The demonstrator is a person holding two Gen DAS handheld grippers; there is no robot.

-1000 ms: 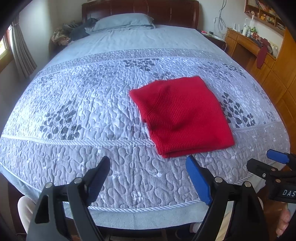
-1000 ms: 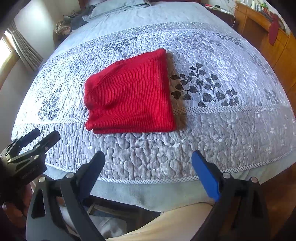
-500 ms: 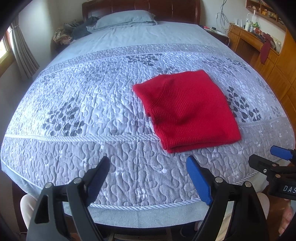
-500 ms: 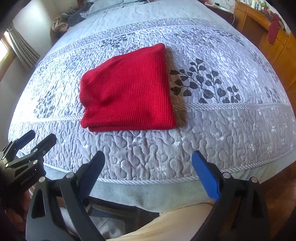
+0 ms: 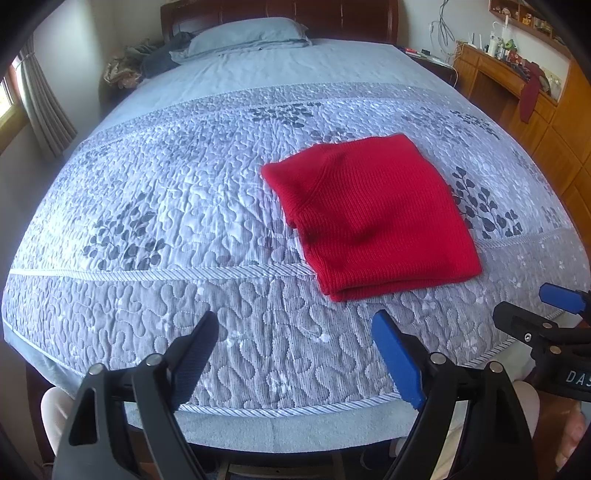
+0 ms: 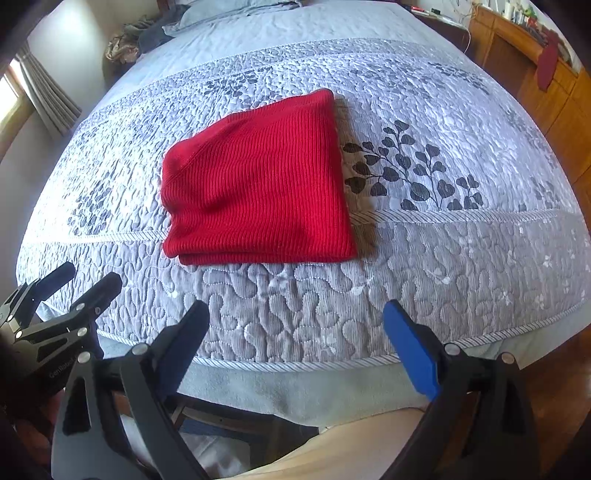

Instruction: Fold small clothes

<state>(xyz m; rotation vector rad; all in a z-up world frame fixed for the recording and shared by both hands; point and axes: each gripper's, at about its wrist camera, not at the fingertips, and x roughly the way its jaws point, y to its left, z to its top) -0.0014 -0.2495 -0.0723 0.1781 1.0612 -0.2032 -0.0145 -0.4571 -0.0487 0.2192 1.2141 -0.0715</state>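
Observation:
A red knitted garment (image 5: 373, 214) lies folded into a flat rectangle on the grey quilted bedspread (image 5: 184, 229); it also shows in the right wrist view (image 6: 258, 184). My left gripper (image 5: 295, 347) is open and empty, held over the bed's near edge, short of the garment. My right gripper (image 6: 295, 332) is open and empty too, near the bed's front edge below the garment. Each gripper shows at the side of the other's view: the right one (image 5: 546, 314) and the left one (image 6: 62, 288).
A pillow (image 5: 247, 35) and a heap of clothes (image 5: 147, 64) lie at the headboard. A wooden desk and cabinets (image 5: 535, 96) stand along the right side. A curtain (image 5: 44, 107) hangs at the left. The person's legs (image 6: 351, 446) are below the bed edge.
Both grippers have drawn back and risen slightly from the bed, so the garment sits a little farther up in both views. The garment itself has not moved. Both grippers stay open.

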